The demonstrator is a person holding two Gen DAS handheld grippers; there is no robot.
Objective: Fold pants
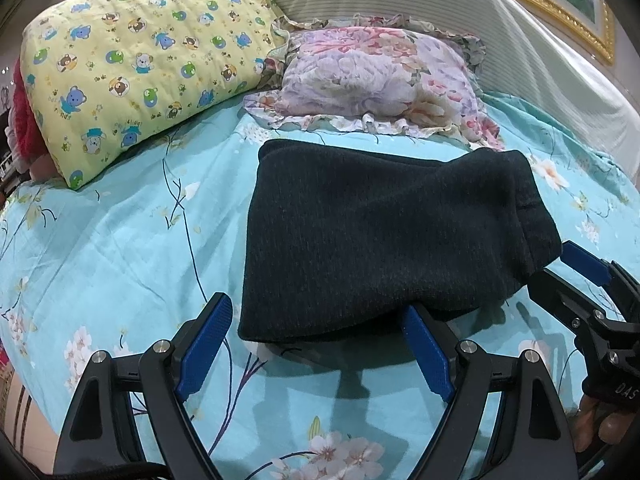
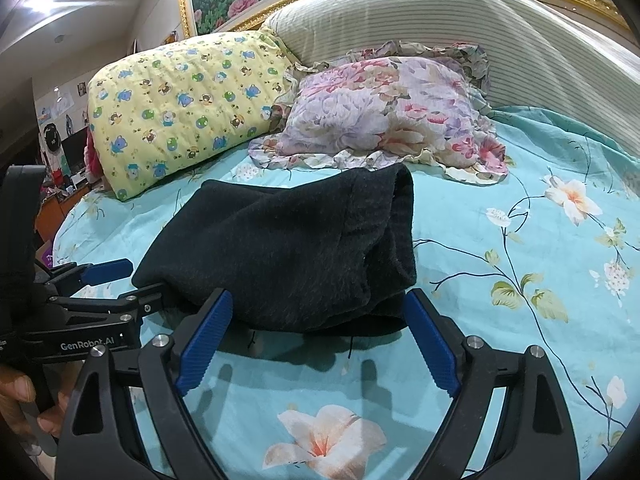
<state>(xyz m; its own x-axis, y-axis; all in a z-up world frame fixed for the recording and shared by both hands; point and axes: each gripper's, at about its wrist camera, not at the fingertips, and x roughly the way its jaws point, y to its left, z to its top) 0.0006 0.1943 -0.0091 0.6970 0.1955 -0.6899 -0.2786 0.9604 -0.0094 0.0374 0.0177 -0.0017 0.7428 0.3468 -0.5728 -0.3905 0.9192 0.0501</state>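
Dark knit pants (image 1: 380, 232) lie folded into a compact rectangle on the turquoise floral bedsheet (image 1: 120, 248). In the right wrist view the pants (image 2: 288, 248) show a rolled cuff edge on their right side. My left gripper (image 1: 320, 320) is open, its blue-padded fingers spread at the pants' near edge; the right finger tip sits under that edge. My right gripper (image 2: 320, 312) is open too, both fingers flanking the near edge of the pants. Each gripper shows in the other's view: the right one (image 1: 576, 276) at the pants' right corner, the left one (image 2: 120, 280) at their left corner.
A yellow bear-print quilt roll (image 1: 136, 68) lies at the back left. A floral ruffled pillow (image 1: 380, 80) sits just behind the pants. A striped cream bolster (image 1: 460, 12) leans on the gold-framed headboard (image 1: 560, 4). The bed edge drops off at the left.
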